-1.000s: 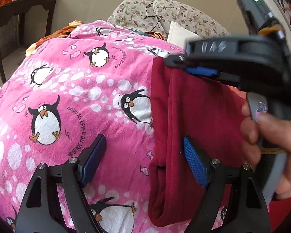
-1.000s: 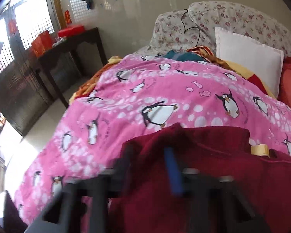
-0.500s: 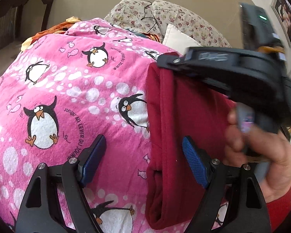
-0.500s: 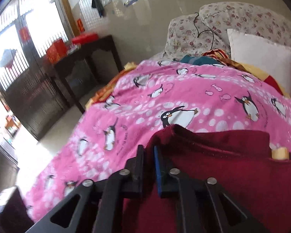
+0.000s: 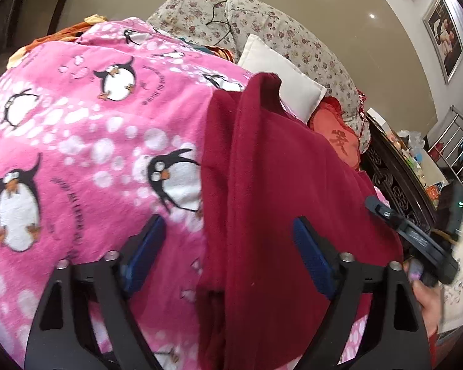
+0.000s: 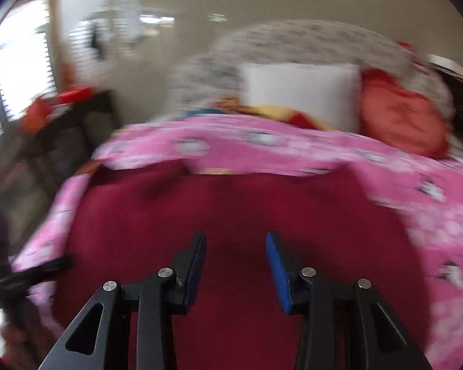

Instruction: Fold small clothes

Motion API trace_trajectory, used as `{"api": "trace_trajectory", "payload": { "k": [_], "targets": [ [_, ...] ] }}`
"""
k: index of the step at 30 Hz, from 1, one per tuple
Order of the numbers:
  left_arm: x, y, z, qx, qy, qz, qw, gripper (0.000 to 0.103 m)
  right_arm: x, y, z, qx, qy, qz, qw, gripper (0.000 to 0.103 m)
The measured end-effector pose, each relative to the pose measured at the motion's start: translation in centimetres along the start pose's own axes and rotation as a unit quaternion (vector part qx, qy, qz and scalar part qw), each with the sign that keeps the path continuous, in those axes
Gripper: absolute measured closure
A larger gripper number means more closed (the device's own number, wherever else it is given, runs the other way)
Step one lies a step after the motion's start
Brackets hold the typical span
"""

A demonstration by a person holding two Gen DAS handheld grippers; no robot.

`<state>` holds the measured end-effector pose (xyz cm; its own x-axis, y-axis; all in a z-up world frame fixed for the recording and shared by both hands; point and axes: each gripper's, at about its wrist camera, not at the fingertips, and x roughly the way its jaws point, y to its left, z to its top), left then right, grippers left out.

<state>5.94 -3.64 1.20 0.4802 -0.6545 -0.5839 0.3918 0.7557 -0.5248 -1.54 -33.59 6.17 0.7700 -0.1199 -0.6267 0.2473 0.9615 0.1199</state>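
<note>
Your right claw (image 6: 235, 265) has just been opening, empty; your left claw (image 5: 228, 252) stands wide. The maroon garment (image 5: 277, 185) lies half-folded on the bed's pink blanket (image 5: 77, 141); its raised far corner may flop back.

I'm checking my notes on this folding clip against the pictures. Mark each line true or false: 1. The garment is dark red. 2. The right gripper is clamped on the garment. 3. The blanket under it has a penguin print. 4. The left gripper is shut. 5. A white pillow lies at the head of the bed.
1. True: the garment is dark red.
2. False: the right gripper has just been opening; its jaws stand apart above the cloth, nothing pinched.
3. True: the pink blanket shows penguins.
4. False: the left gripper is wide open, the garment's folded edge between its fingers but not pinched.
5. True: the white pillow sits there.
</note>
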Motion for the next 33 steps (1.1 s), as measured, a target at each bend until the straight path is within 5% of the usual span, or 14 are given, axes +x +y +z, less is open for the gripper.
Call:
{"api": "trace_trajectory", "payload": {
  "k": [1, 4, 9, 11, 13, 14, 21, 24, 28, 33],
  "targets": [
    [0.1, -0.2, -0.1, 0.005, -0.004, 0.002, 1.0, 0.012, 0.1, -1.9, 0.1, 0.023, 0.003, -0.008, 1.0, 0.066],
    [0.5, -1.0, -0.4, 0.022, -0.003, 0.006, 0.9997, 0.006, -0.9, -5.5, -0.1, 0.097, -0.014, 0.061, 0.993, 0.067],
    [1.2, -1.1, 0.2, -0.001, -0.003, 0.01, 0.9999, 0.004, -3.5, -6.7, 1.3, 0.09, -0.088, -0.006, 0.992, 0.062],
    [1.6, -1.5, 0.4, 0.007, 0.003, 0.019, 0.9998, 0.004, -1.9, -7.2, 2.3, 0.086, -0.059, -0.039, 0.994, 0.057],
    [1.8, -1.7, 0.2, 0.02, 0.008, 0.028, 0.9994, 0.004, 0.9, -7.9, 2.9, 0.076, 0.014, -0.043, 0.996, 0.06],
    [1.9, -1.8, 0.2, 0.023, 0.01, 0.03, 0.9993, 0.004, 1.7, -8.1, 2.7, 0.072, 0.025, -0.04, 0.996, 0.074],
    [2.5, -1.9, -0.2, 0.058, 0.019, 0.026, 0.9978, 0.001, -0.2, -8.3, 2.2, 0.097, 0.001, -0.073, 0.993, 0.078],
    [2.4, -1.8, -0.1, 0.056, 0.02, 0.025, 0.9979, 0.001, -3.2, -6.7, 1.7, 0.093, -0.02, -0.024, 0.995, 0.076],
    [2.3, -2.1, -0.1, 0.055, 0.02, 0.038, 0.9976, 0.001, -4.7, -2.6, 0.1, 0.065, 0.007, 0.07, 0.995, 0.076],
    [1.3, -1.9, 0.2, 0.032, 0.015, 0.049, 0.9982, 0.001, -4.6, 0.7, -1.2, 0.032, 0.025, 0.094, 0.995, 0.076]
  ]
}}
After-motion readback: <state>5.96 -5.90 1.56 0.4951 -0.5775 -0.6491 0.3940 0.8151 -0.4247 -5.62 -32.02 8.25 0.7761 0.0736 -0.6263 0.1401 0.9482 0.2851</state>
